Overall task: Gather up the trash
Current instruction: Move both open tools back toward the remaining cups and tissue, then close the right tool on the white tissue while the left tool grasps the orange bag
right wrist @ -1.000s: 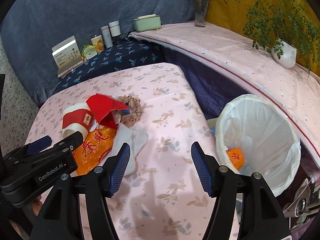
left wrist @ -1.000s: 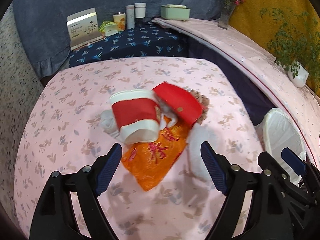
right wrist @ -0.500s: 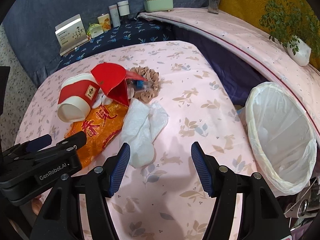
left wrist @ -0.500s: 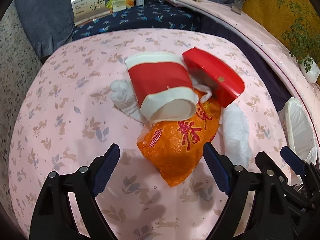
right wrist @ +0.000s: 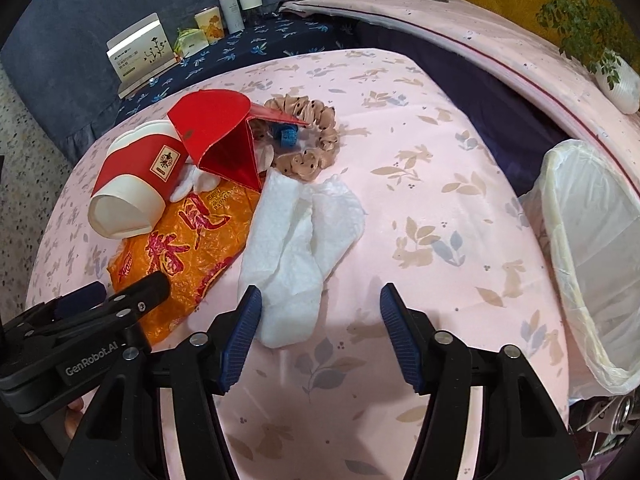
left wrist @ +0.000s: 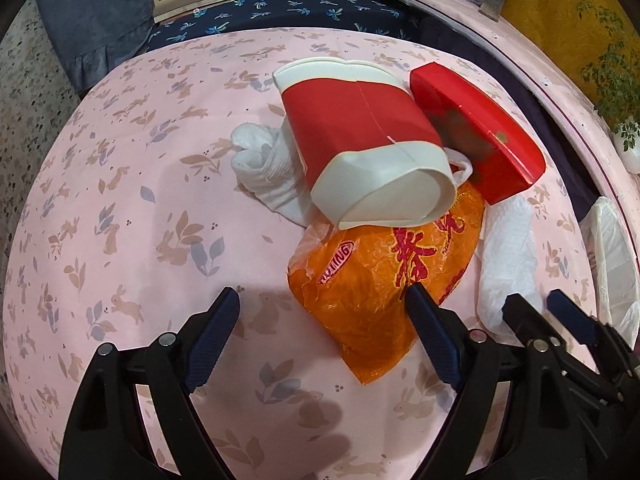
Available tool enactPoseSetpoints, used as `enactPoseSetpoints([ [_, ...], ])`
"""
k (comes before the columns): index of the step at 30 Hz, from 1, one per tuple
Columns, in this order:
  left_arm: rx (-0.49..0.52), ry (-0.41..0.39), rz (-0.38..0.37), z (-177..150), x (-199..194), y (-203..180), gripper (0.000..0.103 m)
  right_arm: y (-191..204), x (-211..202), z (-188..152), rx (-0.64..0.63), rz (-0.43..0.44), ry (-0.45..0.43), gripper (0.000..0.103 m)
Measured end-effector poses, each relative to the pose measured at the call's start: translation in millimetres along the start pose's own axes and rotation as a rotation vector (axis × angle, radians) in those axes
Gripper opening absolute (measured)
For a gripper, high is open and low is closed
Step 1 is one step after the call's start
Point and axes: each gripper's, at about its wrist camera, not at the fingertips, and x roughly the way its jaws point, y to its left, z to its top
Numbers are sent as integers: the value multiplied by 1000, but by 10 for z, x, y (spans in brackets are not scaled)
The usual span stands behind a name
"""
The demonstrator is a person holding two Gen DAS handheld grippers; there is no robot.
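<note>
A pile of trash lies on the pink tablecloth [left wrist: 140,208]: a red-and-white paper cup [left wrist: 360,152] on its side, a red box [left wrist: 476,136], an orange plastic bag [left wrist: 380,280] and a flat white tissue [right wrist: 304,240]. My left gripper [left wrist: 322,300] hangs open over the bag's near end, its right finger above the plastic. My right gripper [right wrist: 320,296] is closing, still open, with the tissue's near end beside its left pad [right wrist: 244,332]. The white-lined trash bin [right wrist: 592,240] stands to the right of the table.
A crumpled white wad [left wrist: 268,164] lies left of the cup, and a brown scrunchie [right wrist: 308,136] with a blue cap [right wrist: 286,134] lies behind the box. A carton [right wrist: 140,56], jars and bottles stand on the dark blue cloth at the back. A potted plant [right wrist: 616,80] sits far right.
Both grippers have sunk toward the table and closed in on the pile. The right jaws have narrowed a little; the left stay wide.
</note>
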Motion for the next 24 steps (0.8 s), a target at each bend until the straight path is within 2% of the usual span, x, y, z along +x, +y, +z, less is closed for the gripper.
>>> enactPoseSetpoints([
  [3, 0, 0, -1, -10, -6, 7, 84, 52, 23, -14, -32, 23, 1, 34],
  [4, 3, 0, -5, -16, -8, -1, 85, 75, 20, -20, -48, 40, 4, 22],
  [6, 8, 1, -7, -33, -19, -21, 85, 122, -7, -23, -76, 21, 0, 20],
  [8, 12, 1, -14, -55, -37, -54, 85, 126, -49, -20, -92, 15, -6, 13],
  [13, 18, 14, -23, -59, -10, -115, 84, -49, -275, -5, -44, 6, -45, 11],
  [15, 12, 26, -39, -56, 12, -140, 76, -139, -383, 11, -21, 1, -66, 11],
  [18, 38, 16, -40, -66, -18, -233, 57, -244, -514, 31, 1, -12, -92, 11],
  [21, 53, 14, -60, -77, -56, -303, 31, -341, -615, 37, 32, -10, -107, 11],
  [24, 82, -1, -70, -110, -143, -401, 24, -414, -714, 42, 52, -6, -125, 11],
])
